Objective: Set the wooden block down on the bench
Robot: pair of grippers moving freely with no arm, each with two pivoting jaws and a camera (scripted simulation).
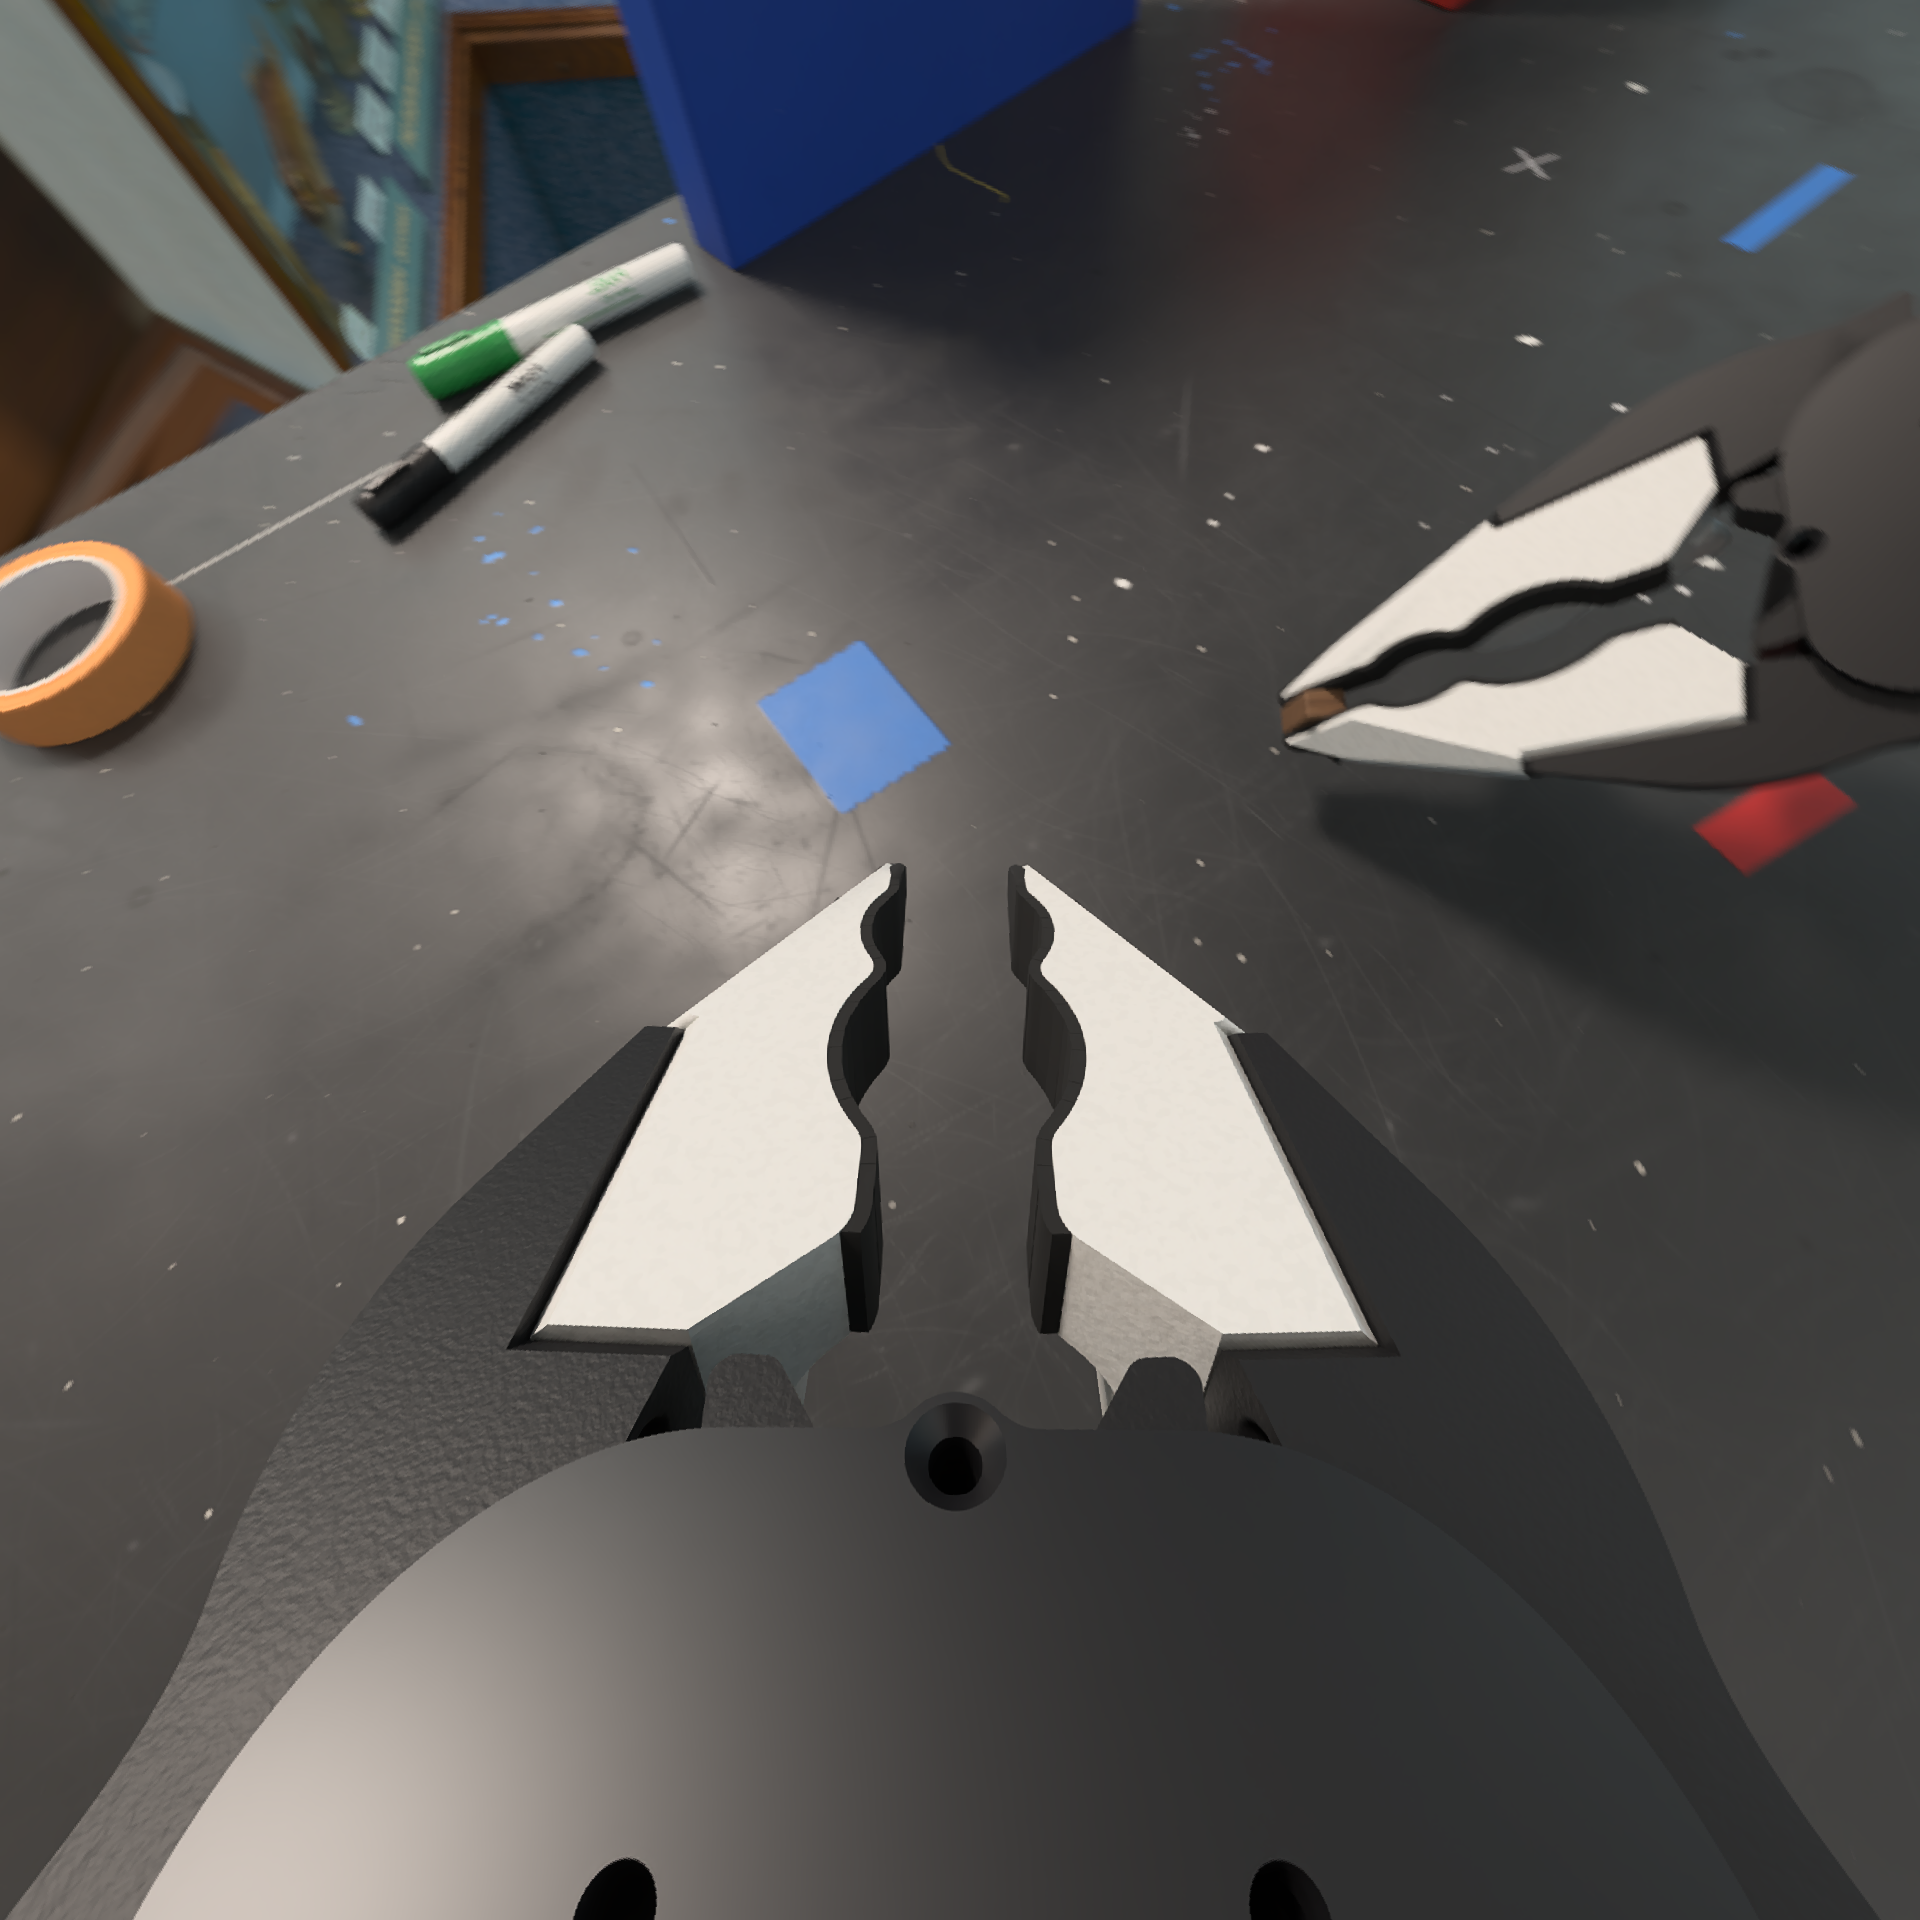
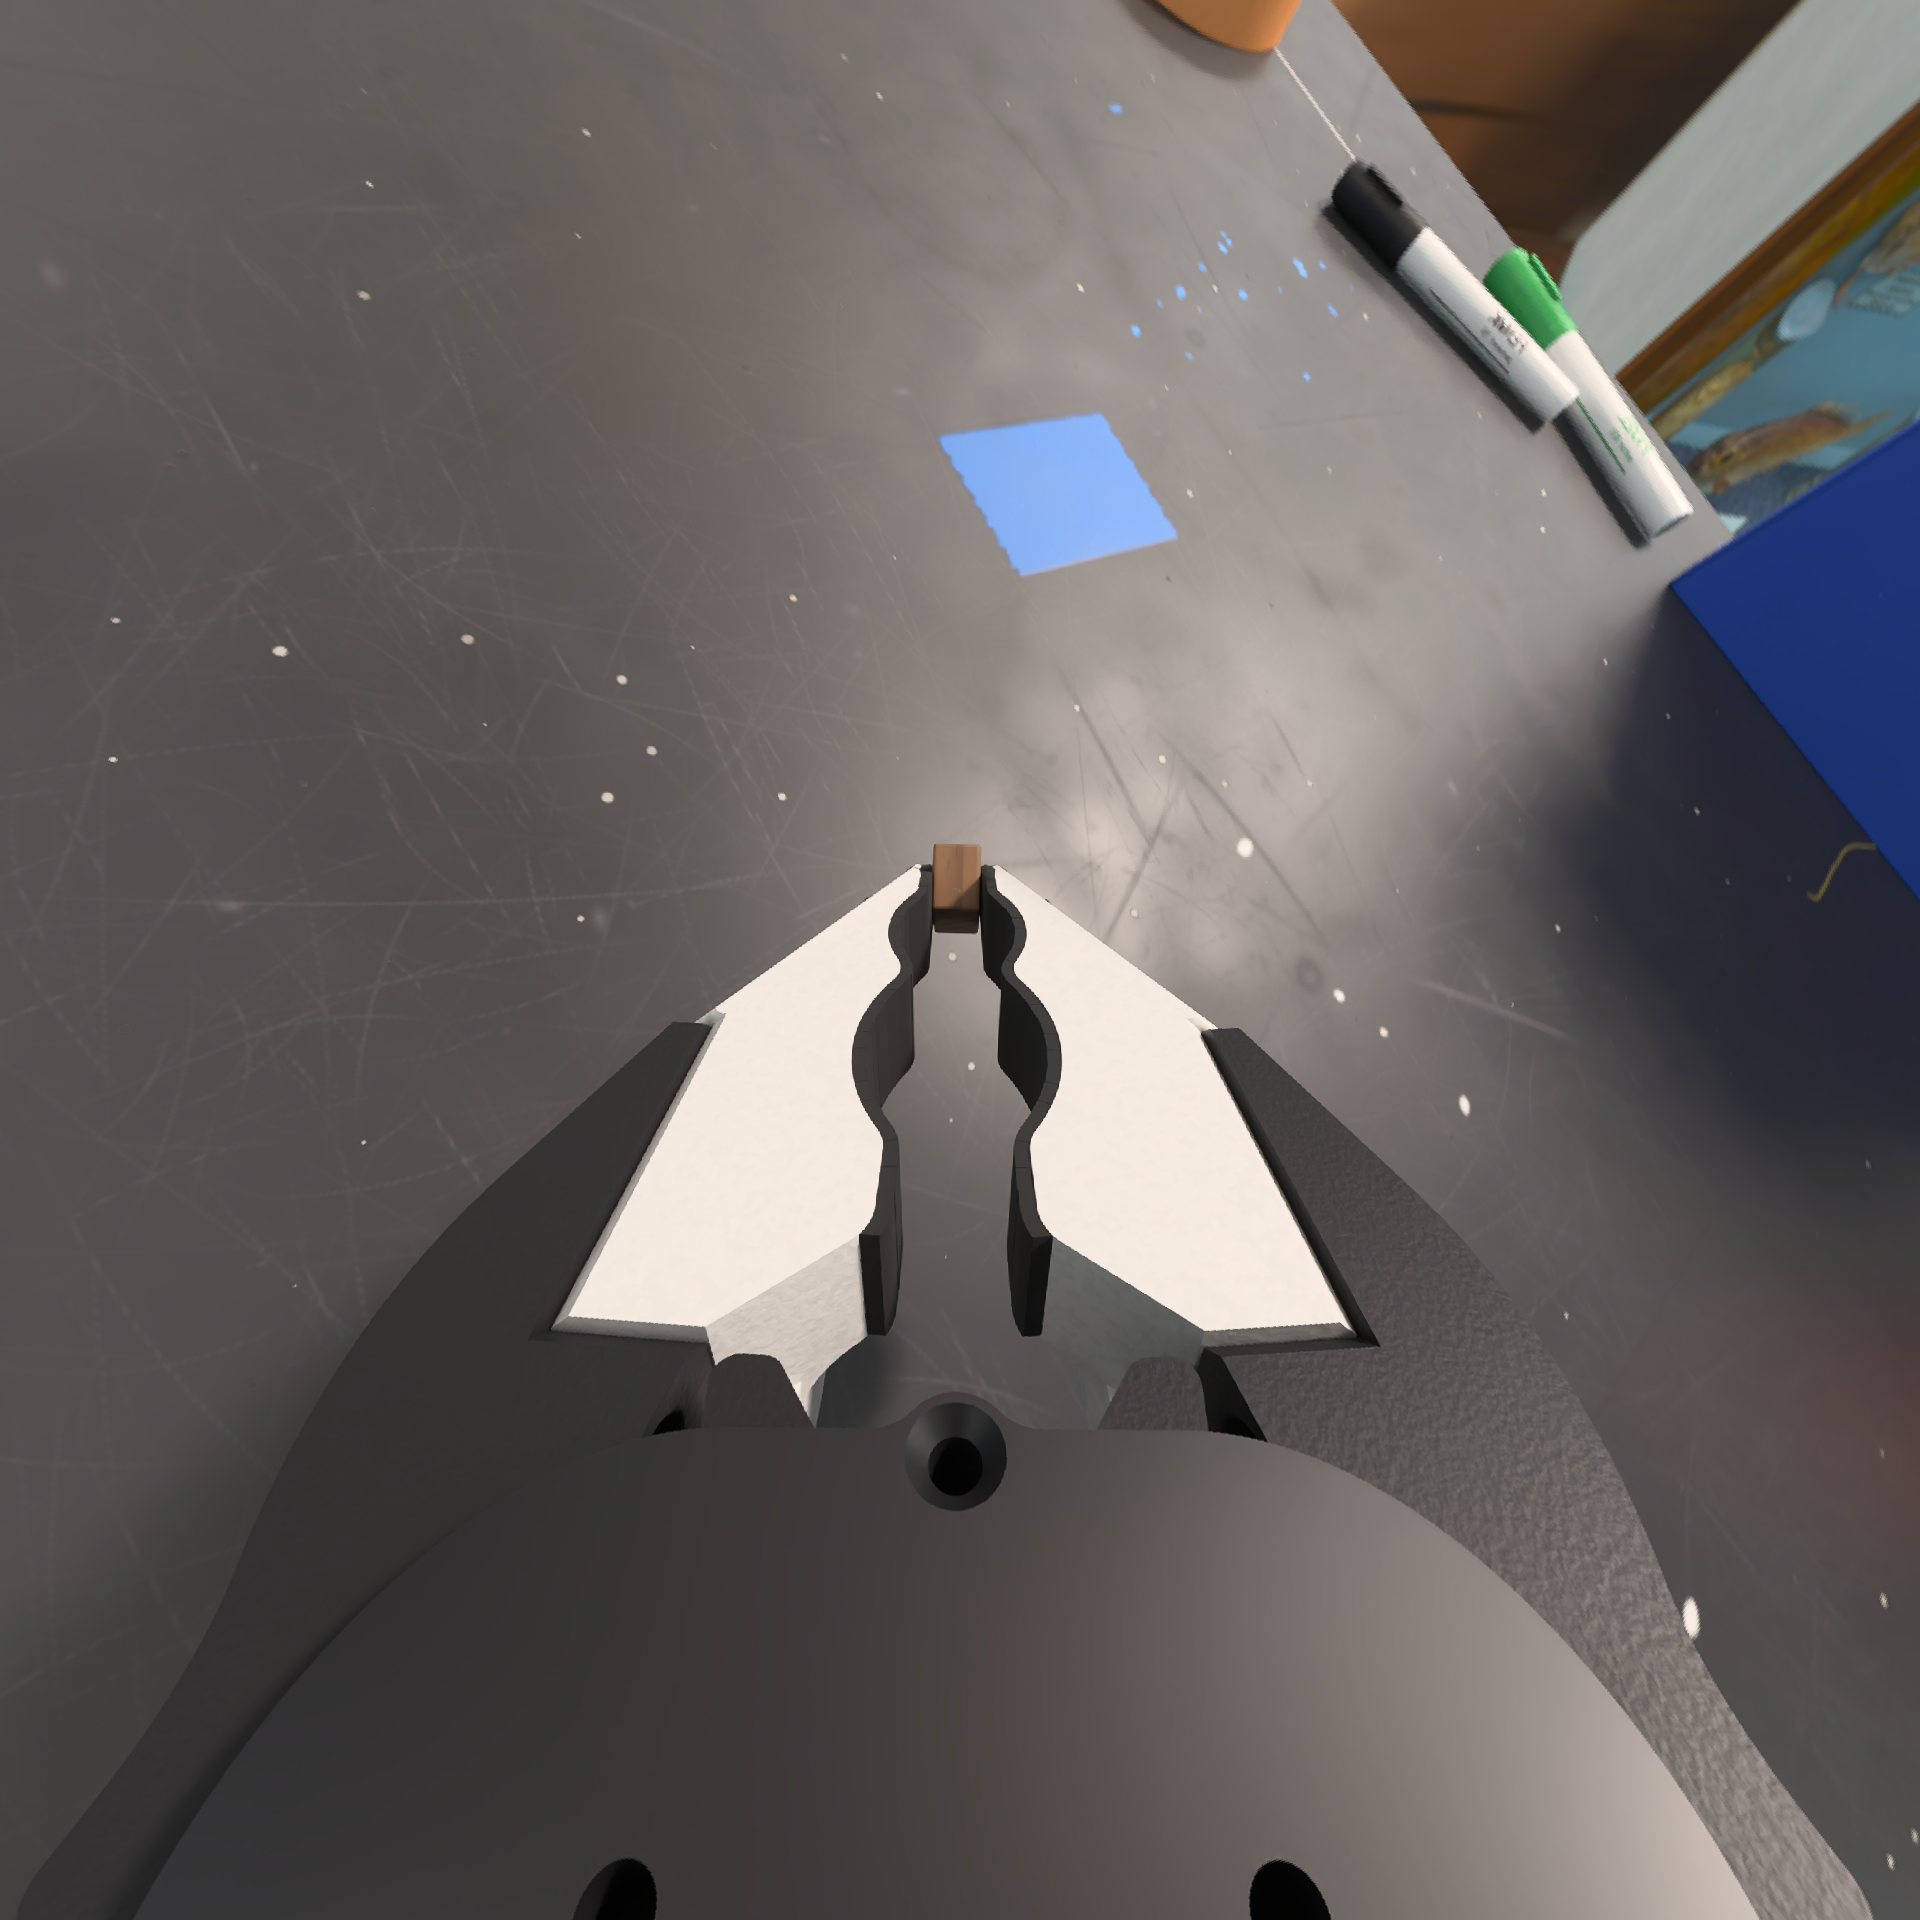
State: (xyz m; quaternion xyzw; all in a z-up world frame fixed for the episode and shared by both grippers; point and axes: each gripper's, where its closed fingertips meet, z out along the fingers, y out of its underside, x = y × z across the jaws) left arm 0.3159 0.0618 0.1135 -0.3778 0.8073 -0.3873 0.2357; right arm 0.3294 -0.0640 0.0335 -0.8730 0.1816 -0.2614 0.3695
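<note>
A small brown wooden block is pinched between the tips of my right gripper, which is shut on it and holds it above the dark grey bench. In the left wrist view the right gripper comes in from the right with the block at its tips, above its own shadow on the bench. My left gripper is open and empty, its fingers a small gap apart, pointing toward a blue square patch.
The blue patch lies ahead of the right gripper. A big blue box stands at the back. Two markers and an orange tape roll lie left near the bench edge. A red patch lies under the right gripper.
</note>
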